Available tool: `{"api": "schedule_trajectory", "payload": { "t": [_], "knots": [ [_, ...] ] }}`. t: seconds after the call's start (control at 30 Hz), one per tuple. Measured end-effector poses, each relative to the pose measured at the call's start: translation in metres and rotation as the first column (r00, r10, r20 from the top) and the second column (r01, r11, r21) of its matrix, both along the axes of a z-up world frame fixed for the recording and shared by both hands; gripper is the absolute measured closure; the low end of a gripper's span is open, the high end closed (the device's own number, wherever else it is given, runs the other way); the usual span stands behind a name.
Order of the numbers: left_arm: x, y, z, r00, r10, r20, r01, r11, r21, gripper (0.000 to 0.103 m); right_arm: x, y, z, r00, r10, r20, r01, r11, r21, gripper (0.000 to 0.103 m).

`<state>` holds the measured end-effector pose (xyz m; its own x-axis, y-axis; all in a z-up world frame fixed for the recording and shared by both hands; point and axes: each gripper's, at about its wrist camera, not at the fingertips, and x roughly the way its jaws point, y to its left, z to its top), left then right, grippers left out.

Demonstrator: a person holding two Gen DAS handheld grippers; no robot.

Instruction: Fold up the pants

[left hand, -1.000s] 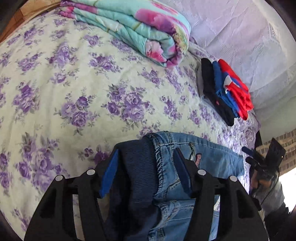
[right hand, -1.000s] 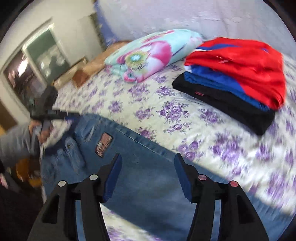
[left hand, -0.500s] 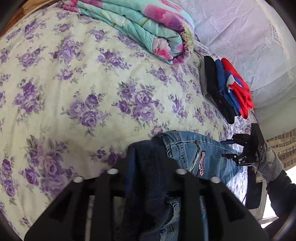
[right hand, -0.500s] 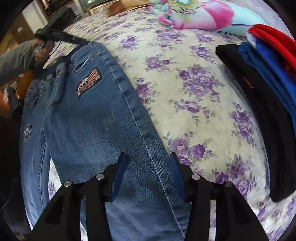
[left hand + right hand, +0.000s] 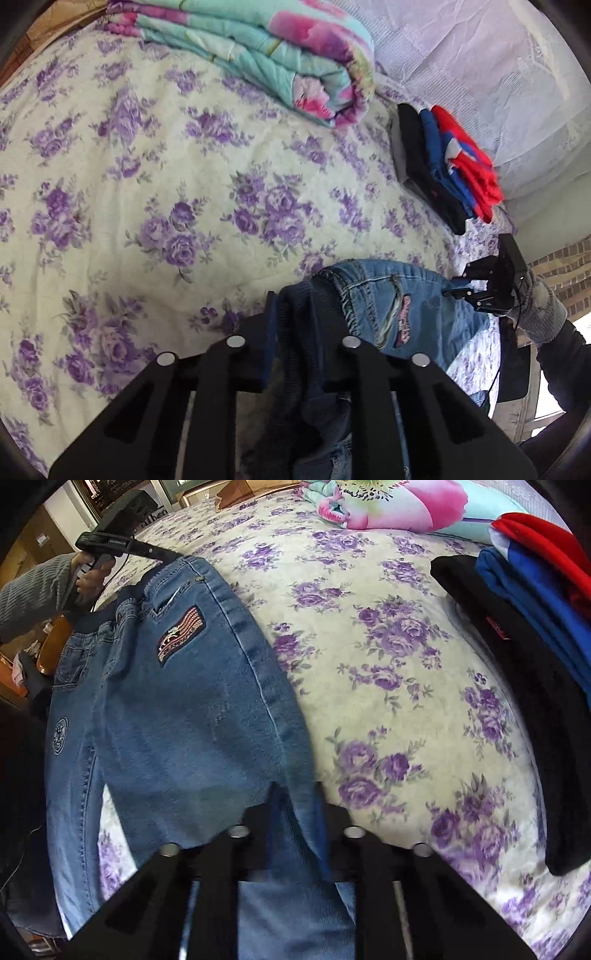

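Pinching jeans (image 5: pixel 177 709): left hand-held gripper (image 5: pixel 295 325) clamps waistband, right hand-held gripper (image 5: pixel 295 812) closing on leg; thin bite may slip.

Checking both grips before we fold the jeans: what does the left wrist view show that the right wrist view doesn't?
Only the left wrist view: the left gripper pinching the dark ribbed waistband, plus the white curtain and brick wall.

Only the right wrist view: the right gripper, jaws closing on the jeans' side seam, and the round emblem.

Both: the jeans, flag patch, floral bedspread, folded quilt, stacked clothes.
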<state>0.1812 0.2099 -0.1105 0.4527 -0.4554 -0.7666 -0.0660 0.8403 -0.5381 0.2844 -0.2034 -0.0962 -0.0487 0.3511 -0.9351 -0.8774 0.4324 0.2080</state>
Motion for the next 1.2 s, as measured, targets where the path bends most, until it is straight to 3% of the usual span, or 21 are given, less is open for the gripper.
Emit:
{"api": "schedule_trajectory", "payload": {
  "t": [0.13, 0.2, 0.27, 0.33, 0.37, 0.4, 0.43, 0.57, 0.63, 0.73, 0.83, 1.0, 1.2],
  "knots": [
    [0.001, -0.004, 0.003, 1.0, -0.004, -0.002, 0.004, 0.999, 0.039, 0.088, -0.007, -0.006, 0.022, 0.998, -0.058, 0.015, 0.057, 0.998, 0.028, 0.094],
    [0.004, -0.004, -0.002, 1.0, -0.001, -0.019, 0.001, 0.999, 0.032, 0.082, -0.011, -0.009, 0.028, 0.997, -0.074, 0.018, 0.074, 0.997, 0.036, 0.094],
    [0.008, 0.001, -0.009, 0.999, 0.02, -0.03, -0.02, 1.0, 0.013, 0.059, -0.014, -0.014, 0.034, 0.996, -0.091, 0.023, 0.09, 0.995, 0.036, 0.094],
    [0.013, 0.006, -0.015, 0.998, 0.043, -0.035, -0.043, 0.999, -0.002, 0.047, -0.017, -0.015, 0.04, 0.994, -0.104, 0.03, 0.103, 0.994, 0.033, 0.094],
    [0.015, 0.008, -0.019, 0.998, 0.039, -0.044, -0.041, 0.999, -0.029, 0.047, -0.019, -0.018, 0.043, 0.993, -0.11, 0.033, 0.109, 0.994, 0.03, 0.094],
    [0.017, 0.008, -0.023, 0.998, 0.019, -0.064, -0.024, 0.997, -0.076, 0.049, -0.021, -0.007, 0.043, 0.993, -0.113, 0.037, 0.113, 0.993, 0.024, 0.094],
    [0.019, 0.005, -0.027, 0.997, -0.018, -0.08, 0.008, 0.991, -0.13, 0.067, -0.023, -0.009, 0.046, 0.992, -0.118, 0.041, 0.118, 0.993, 0.019, 0.094],
    [0.013, -0.005, -0.011, 0.996, -0.093, -0.014, 0.091, 0.989, -0.119, 0.09, -0.027, 0.002, 0.054, 0.99, -0.126, 0.058, 0.126, 0.992, -0.002, 0.094],
    [0.007, -0.004, 0.001, 0.995, -0.091, 0.033, 0.094, 0.988, -0.125, 0.092, -0.032, 0.004, 0.061, 0.988, -0.133, 0.079, 0.134, 0.991, -0.011, 0.094],
    [-0.007, -0.014, 0.022, 0.987, -0.123, 0.1, 0.129, 0.99, -0.06, 0.092, -0.044, 0.005, 0.075, 0.982, -0.145, 0.125, 0.147, 0.989, -0.009, 0.094],
    [-0.022, -0.018, 0.041, 0.978, -0.142, 0.151, 0.15, 0.988, -0.043, 0.092, -0.065, 0.0, 0.092, 0.97, -0.171, 0.175, 0.173, 0.985, 0.002, 0.094],
    [-0.047, -0.019, 0.061, 0.961, -0.194, 0.196, 0.202, 0.979, -0.018, 0.092, -0.127, -0.005, 0.114, 0.937, -0.222, 0.268, 0.223, 0.974, 0.026, 0.095],
    [-0.079, -0.021, 0.072, 0.947, -0.25, 0.201, 0.257, 0.966, -0.01, 0.092, -0.215, 0.001, 0.117, 0.906, -0.274, 0.322, 0.275, 0.96, 0.042, 0.096]
  ]
}}
